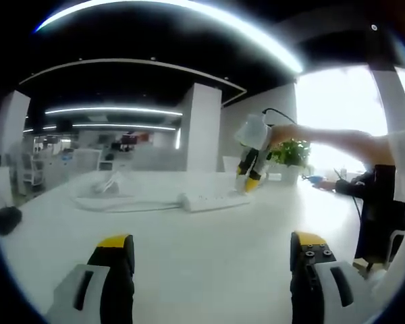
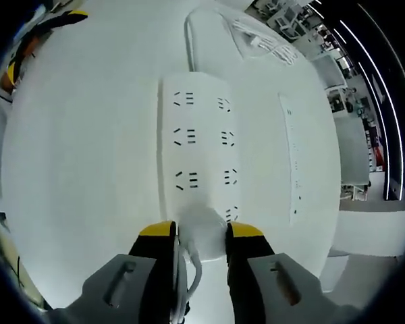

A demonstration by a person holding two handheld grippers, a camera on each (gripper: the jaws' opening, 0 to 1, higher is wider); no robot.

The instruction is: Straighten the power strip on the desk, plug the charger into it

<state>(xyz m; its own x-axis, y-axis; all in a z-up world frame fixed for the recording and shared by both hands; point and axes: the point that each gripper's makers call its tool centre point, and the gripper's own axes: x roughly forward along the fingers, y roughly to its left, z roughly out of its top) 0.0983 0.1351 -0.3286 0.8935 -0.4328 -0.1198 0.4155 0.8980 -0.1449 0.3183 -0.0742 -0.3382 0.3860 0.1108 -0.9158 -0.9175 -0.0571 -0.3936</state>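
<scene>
A white power strip [image 2: 201, 145] lies lengthwise on the white desk [image 2: 88, 169], its cord [image 2: 189, 34] looping off the far end. My right gripper [image 2: 202, 233] is shut on a white charger [image 2: 204, 226], which sits over the strip's nearest sockets; whether its pins are in cannot be told. From the left gripper view, the strip [image 1: 212, 200] lies across the desk, with the right gripper [image 1: 250, 181] standing over its right end in a person's hand. My left gripper [image 1: 209, 260] hangs open low over the desk, well short of the strip.
A bundle of white cable [image 2: 263, 40] lies beyond the strip, seen as a pale heap [image 1: 111, 185] from the left. A flat socket bar [image 2: 293, 155] runs along the desk to the right. A black object [image 1: 7, 219] sits at the left edge, a potted plant [image 1: 290, 155] behind.
</scene>
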